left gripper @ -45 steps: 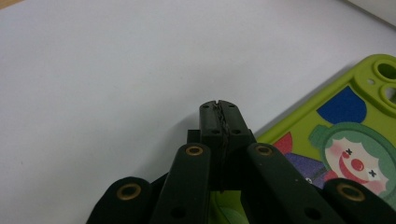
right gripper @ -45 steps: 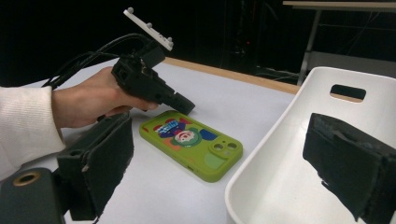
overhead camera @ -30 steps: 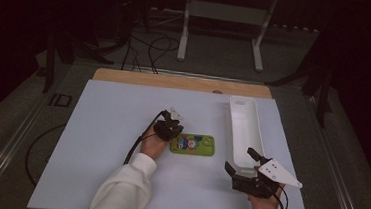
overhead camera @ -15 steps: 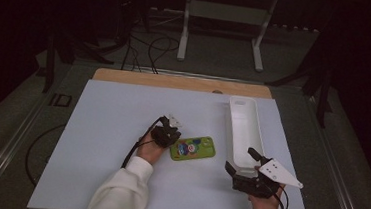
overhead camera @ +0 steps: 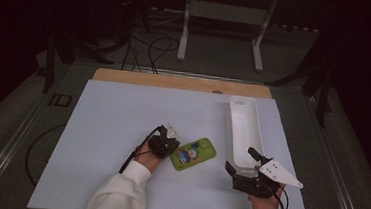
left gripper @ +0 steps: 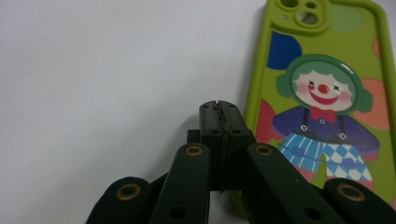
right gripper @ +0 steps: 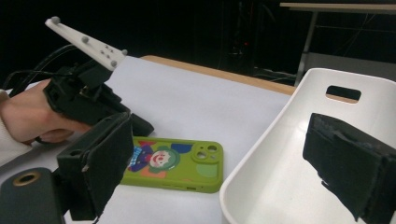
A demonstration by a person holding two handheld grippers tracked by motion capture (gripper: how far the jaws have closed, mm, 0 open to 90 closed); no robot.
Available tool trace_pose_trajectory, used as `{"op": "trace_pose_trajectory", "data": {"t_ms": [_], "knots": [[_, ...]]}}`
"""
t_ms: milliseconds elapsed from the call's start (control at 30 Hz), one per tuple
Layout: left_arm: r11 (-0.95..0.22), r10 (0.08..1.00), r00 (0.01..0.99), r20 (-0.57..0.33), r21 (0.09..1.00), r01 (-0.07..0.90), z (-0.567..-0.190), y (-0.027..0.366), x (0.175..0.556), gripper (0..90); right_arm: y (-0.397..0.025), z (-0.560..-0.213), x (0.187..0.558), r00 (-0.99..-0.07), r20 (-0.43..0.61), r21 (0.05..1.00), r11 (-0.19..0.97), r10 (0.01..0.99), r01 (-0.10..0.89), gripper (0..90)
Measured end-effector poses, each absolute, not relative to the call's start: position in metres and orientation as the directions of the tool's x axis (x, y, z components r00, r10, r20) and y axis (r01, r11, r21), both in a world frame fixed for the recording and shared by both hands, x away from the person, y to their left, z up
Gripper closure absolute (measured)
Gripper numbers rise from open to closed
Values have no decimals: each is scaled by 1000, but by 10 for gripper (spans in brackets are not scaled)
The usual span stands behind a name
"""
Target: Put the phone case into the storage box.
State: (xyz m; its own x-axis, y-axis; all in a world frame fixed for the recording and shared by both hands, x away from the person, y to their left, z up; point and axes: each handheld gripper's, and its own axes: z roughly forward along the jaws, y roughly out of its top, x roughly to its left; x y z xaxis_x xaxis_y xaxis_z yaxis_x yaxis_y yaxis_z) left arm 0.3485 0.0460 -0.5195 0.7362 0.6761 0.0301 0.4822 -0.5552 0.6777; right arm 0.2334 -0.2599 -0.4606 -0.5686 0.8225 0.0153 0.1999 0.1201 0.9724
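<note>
We see the sheet (overhead camera: 106,128), a white cover lying over most of the table (overhead camera: 175,81), whose wooden edge shows at the far side.

1. Left gripper (overhead camera: 166,144). In the high view it sits left of centre on the sheet, held in the left hand (overhead camera: 145,154), with its cable running back toward the sleeve (overhead camera: 116,197). In the left gripper view (left gripper: 219,106) the 2 jaws are pressed together along their whole length, with nothing between them. The tips lie just beside the long left edge of the case; we cannot tell whether they touch it.

2. Case (overhead camera: 193,153). This is a green phone case with a clown print. It lies flat on the sheet, print side up, between the 2 grippers and just left of the tray. In the left gripper view (left gripper: 327,107) its camera cut-out is at the far end. In the right gripper view (right gripper: 175,163) it lies near the tray's outer wall but apart from it.

3. Tray (overhead camera: 244,134). A long white tray stands right of the case, with its handle slot at the far end.

4. Right gripper (overhead camera: 243,161). It is held in the right hand (overhead camera: 266,203) at the tray's near end. In the right gripper view (right gripper: 224,172) the jaws stand wide apart and hold nothing; 1 is outside the tray wall (right gripper: 261,154), the other over its inside.
</note>
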Motion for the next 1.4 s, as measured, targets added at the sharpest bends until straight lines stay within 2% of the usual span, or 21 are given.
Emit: {"op": "trace_pose_trajectory", "data": {"t_ms": [367, 500, 733, 1100, 1400], "knots": [[-541, 675, 737, 6, 684, 490, -519, 48, 341, 900, -260, -461, 234, -568, 12, 971, 126, 823, 204, 86], [-506, 684, 730, -10, 714, 484, -513, 52, 339, 897, -261, -461, 234, -565, 13, 971, 125, 825, 204, 86], [-434, 699, 714, -25, 780, 452, -491, 68, 331, 819, -261, -463, 236, -563, 14, 970, 126, 826, 209, 86], [-288, 761, 649, -5, 894, 344, -449, 127, 296, 553, -262, -465, 239, -573, 3, 971, 134, 820, 197, 87], [-217, 843, 537, 31, 933, 286, -435, 189, 256, 167, -261, -467, 243, -579, -10, 969, 151, 815, 195, 87]]}}
